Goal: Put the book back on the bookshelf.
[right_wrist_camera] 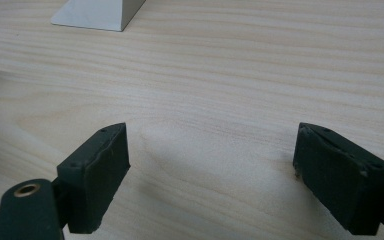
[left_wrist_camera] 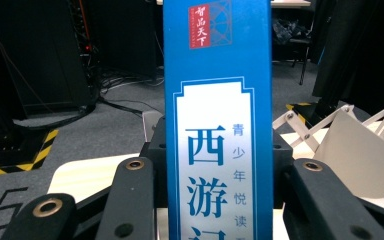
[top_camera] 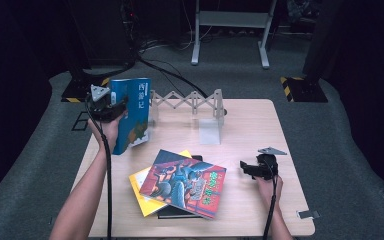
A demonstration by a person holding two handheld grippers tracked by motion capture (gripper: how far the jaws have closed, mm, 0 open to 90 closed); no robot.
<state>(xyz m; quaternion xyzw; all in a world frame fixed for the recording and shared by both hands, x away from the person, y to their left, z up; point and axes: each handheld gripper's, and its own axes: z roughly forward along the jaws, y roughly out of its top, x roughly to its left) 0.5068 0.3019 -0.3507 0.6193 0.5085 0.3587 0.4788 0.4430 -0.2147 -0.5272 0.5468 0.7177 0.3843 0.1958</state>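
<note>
Left hand-held gripper clamped on upright blue book lettered 西游记, right hand-held gripper wide open, empty

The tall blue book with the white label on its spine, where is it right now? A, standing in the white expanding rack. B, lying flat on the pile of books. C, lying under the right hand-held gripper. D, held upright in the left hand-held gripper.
D: the tall blue book stands upright, its spine clamped between the black jaws of the left hand-held gripper, apart from the white expanding rack.
</note>
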